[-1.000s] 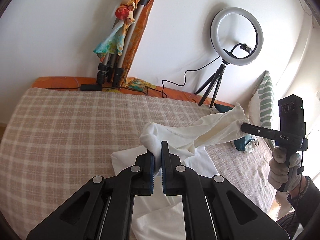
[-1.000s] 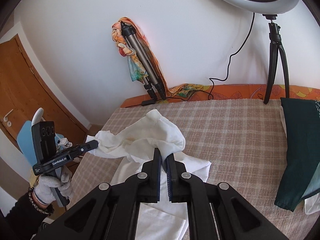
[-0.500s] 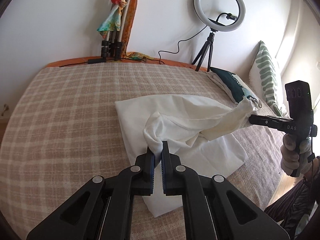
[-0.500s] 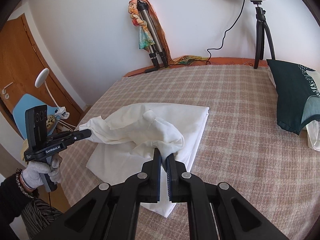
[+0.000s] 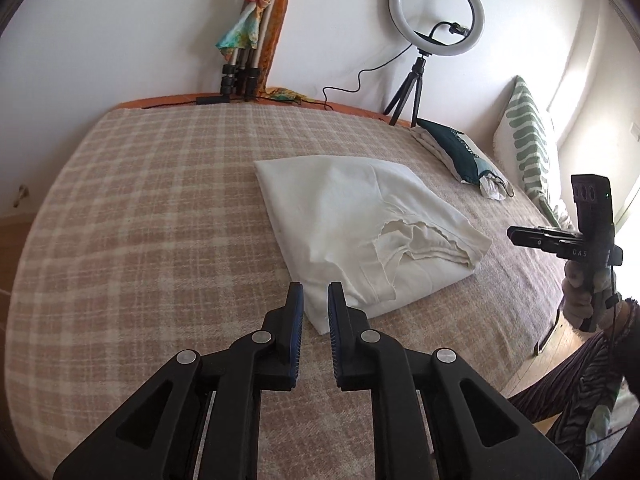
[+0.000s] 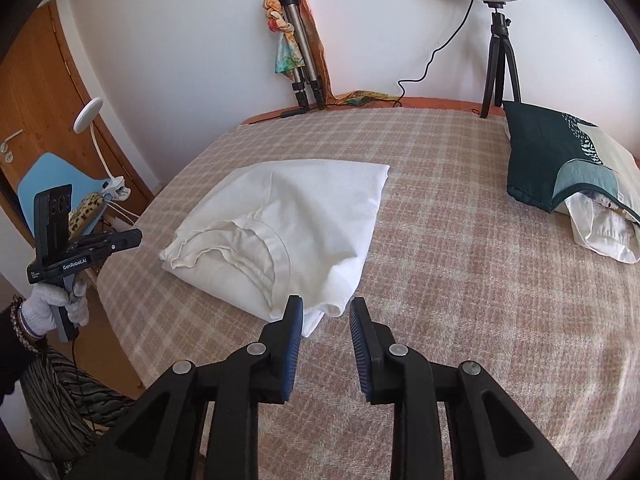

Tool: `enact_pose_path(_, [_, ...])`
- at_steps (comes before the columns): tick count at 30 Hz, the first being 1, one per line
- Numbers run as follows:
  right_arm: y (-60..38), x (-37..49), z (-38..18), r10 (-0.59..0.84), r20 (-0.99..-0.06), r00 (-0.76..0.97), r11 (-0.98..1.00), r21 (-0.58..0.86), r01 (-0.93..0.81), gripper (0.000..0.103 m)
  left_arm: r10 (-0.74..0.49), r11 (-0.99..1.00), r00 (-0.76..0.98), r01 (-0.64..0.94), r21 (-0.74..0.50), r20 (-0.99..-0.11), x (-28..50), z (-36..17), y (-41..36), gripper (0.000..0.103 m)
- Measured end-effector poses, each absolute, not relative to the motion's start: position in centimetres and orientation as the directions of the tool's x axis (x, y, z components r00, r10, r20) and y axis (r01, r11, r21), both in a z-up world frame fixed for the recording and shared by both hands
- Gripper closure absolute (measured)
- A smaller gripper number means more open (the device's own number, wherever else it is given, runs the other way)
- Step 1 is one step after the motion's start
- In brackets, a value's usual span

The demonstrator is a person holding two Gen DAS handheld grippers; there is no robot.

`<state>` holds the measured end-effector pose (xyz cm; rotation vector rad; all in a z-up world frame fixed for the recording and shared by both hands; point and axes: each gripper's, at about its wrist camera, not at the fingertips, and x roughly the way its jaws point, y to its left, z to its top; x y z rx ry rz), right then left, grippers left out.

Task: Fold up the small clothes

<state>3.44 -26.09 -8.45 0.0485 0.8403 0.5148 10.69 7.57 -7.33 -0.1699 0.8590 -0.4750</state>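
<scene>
A folded white shirt [image 5: 360,232] is laid on the plaid bed [image 5: 160,220]. Both left tongs [image 5: 315,300] and right tongs [image 6: 325,316] are held released, empty, near its edge.

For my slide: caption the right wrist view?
Open right hand-held gripper above folded white garment on plaid bed.

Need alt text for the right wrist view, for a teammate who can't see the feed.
A folded white garment lies on a checked bedspread, just beyond the open, empty right claw. At left, a gloved hand holds the left claw off the bed's edge; a dark green pillow sits at right.
</scene>
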Motion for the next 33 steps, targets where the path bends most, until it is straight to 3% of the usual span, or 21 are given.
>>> enact_pose_path(1, [-26.4,3.7,-8.6,0.463,-0.696,0.549,0.877,0.267,-0.400,0.065,-0.488,0.873,0.540,0.297,-0.387,-0.686,11.1,-7.7,8.0,0.091])
enact_pose_path(4, [-27.5,4.9,-9.7,0.507,-0.686,0.522,0.862,0.389,-0.325,0.057,-0.558,0.818,0.498,0.193,-0.542,-0.664,12.3,-9.2,8.8,0.083])
enact_pose_path(9, [-29.3,7.0,-12.1,0.640,-0.617,0.458,0.751,0.630,-0.200,0.056,-0.615,0.764,0.449,0.137,-0.630,-0.648,12.8,-10.6,7.6,0.083])
enact_pose_path(16, [-27.4,7.6,-13.5,0.659,-0.634,0.406,0.742,0.637,-0.210,0.058,-0.616,0.767,0.425,0.127,-0.629,-0.664,13.1,-11.6,6.6,0.083])
enact_pose_path(17, [-27.1,7.6,-13.6,0.657,-0.639,0.399,0.745,0.632,-0.213,0.065,-0.616,0.766,0.425,0.130,-0.629,-0.663,13.2,-11.5,6.6,0.083])
enact_pose_path(24, [-26.5,7.6,-13.4,0.666,-0.630,0.399,0.737,0.637,-0.225,0.084,-0.613,0.765,0.444,0.129,-0.631,-0.653,13.2,-11.6,7.2,0.088])
enact_pose_path(27, [-26.6,7.3,-13.3,0.672,-0.623,0.401,0.732,0.643,-0.227,0.083,-0.582,0.796,0.470,0.163,-0.583,-0.664,12.8,-10.9,6.9,0.090])
enact_pose_path(28, [-26.6,7.4,-13.3,0.670,-0.627,0.396,0.733,0.643,-0.223,0.078,-0.569,0.808,0.474,0.171,-0.563,-0.672,12.7,-10.6,6.9,0.090])
enact_pose_path(30, [-26.7,7.5,-13.5,0.672,-0.628,0.392,0.732,0.646,-0.219,0.069,-0.550,0.824,0.481,0.182,-0.536,-0.683,12.2,-10.3,6.8,0.085])
enact_pose_path(33, [-26.8,7.6,-13.7,0.682,-0.626,0.378,0.722,0.659,-0.211,0.067,-0.502,0.863,0.488,0.233,-0.448,-0.714,11.5,-10.1,5.8,0.078])
